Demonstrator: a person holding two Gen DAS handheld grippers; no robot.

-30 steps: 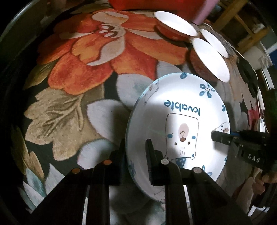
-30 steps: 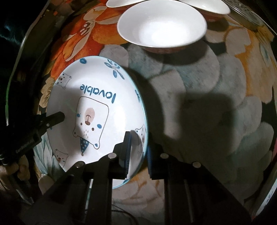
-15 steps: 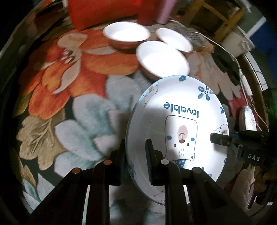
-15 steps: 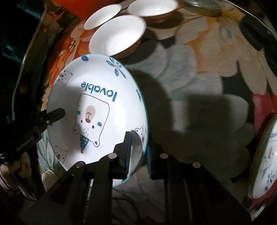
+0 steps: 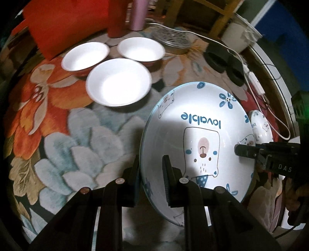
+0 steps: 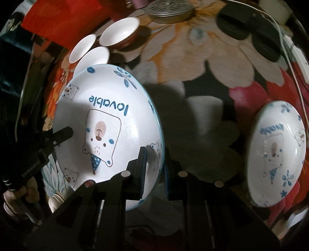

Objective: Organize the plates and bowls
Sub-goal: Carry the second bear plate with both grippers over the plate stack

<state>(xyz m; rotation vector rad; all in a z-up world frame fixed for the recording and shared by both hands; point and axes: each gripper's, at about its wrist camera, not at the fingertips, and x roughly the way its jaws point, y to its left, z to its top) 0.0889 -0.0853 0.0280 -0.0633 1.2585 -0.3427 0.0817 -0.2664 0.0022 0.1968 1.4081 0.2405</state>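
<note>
A white plate with a bear print and the word "lovable" (image 5: 202,127) (image 6: 108,119) hangs above the flowered tablecloth, held from both sides. My left gripper (image 5: 151,173) is shut on its left rim, and my right gripper (image 6: 154,166) is shut on its right rim. Each gripper shows in the other's view, the right gripper (image 5: 251,152) at the plate's far edge and the left gripper (image 6: 61,135) likewise. A second plate of the same print (image 6: 276,154) (image 5: 261,125) lies on the cloth to the right. Three white bowls (image 5: 117,81) (image 6: 119,31) stand together at the back left.
The flowered tablecloth (image 5: 77,135) covers the table. At the back are a red box (image 5: 63,25), a pink cylinder (image 5: 138,15), a round metal lid (image 5: 171,38), black round pads (image 5: 224,59) and a white cable with a switch (image 5: 255,81). A hand (image 6: 17,193) grips the left tool.
Both grippers have carried the plate to the right and upward. The bowls have slid away to the back left in view, and the second bear plate has come into sight on the right.
</note>
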